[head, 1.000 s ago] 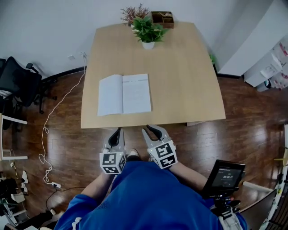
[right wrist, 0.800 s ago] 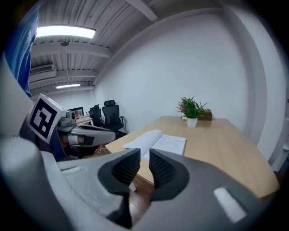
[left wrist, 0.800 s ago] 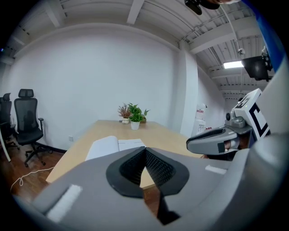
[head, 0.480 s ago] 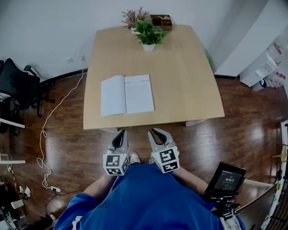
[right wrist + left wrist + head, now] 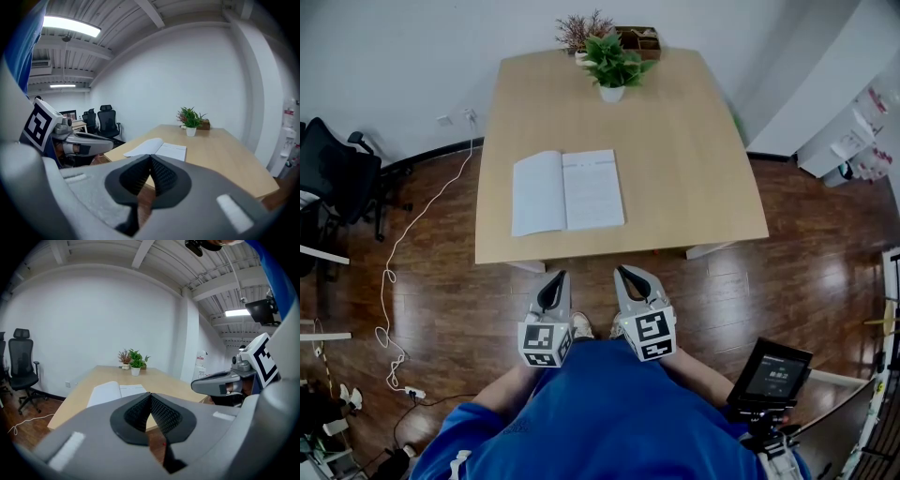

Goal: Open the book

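the dark wood floor (image 5: 825, 244) is the biggest thing here, and a pale wood worktop (image 5: 694, 141) stands on it. a person in a blue top (image 5: 609, 412) stands at the worktop's 6 o'clock side, a little back from its edge. a black chair (image 5: 328, 178) sits out past 9 o'clock. the book (image 5: 567, 191) lies flat on the worktop toward 8 o'clock, close to the near edge. it is already open, with two white pages showing, so the job looks done to me. the book looks thin and light, with soft bendy paper that could crease or tear if pinched hard. if a page must be turned, i think the best spot to take is the loose outer edge or a corner of one page, not the fold in the middle. the left gripper (image 5: 551, 292) and the right gripper (image 5: 633, 281) hang side by side over the floor at 6 o'clock, well apart from the book. the left jaws are pressed together with nothing in them. the right jaws have just been closing and now meet too, also on nothing. a small green plant in a white pot (image 5: 612, 70) stands at 12 o'clock, by the far edge.
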{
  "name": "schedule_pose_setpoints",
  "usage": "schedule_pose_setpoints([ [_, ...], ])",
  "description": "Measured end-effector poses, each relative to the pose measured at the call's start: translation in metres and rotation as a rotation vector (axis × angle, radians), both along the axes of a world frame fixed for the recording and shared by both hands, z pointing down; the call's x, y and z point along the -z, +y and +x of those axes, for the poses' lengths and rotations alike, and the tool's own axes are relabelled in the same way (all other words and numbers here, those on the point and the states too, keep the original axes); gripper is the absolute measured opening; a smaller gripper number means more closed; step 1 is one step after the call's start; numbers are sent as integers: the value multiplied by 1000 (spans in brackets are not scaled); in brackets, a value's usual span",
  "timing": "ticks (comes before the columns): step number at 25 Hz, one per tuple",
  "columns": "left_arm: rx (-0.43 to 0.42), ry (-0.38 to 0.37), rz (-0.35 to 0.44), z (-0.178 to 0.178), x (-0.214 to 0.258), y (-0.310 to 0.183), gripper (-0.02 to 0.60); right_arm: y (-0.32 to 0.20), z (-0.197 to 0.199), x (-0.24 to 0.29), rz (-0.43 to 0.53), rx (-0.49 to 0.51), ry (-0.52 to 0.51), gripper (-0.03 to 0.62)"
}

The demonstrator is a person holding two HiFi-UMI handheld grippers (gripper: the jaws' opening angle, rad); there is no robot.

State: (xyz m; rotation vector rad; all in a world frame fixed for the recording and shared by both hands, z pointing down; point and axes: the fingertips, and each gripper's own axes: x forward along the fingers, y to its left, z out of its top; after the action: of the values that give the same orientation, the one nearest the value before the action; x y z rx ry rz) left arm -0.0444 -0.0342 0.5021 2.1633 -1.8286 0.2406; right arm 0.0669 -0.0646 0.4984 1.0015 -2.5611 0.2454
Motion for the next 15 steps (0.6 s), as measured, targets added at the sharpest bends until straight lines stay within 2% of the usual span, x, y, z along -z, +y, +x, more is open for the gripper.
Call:
schedule_pose_setpoints([
  [15,1,-1,-19,-5,-3,5,6,2,-2,-6,-11,13,21,3],
])
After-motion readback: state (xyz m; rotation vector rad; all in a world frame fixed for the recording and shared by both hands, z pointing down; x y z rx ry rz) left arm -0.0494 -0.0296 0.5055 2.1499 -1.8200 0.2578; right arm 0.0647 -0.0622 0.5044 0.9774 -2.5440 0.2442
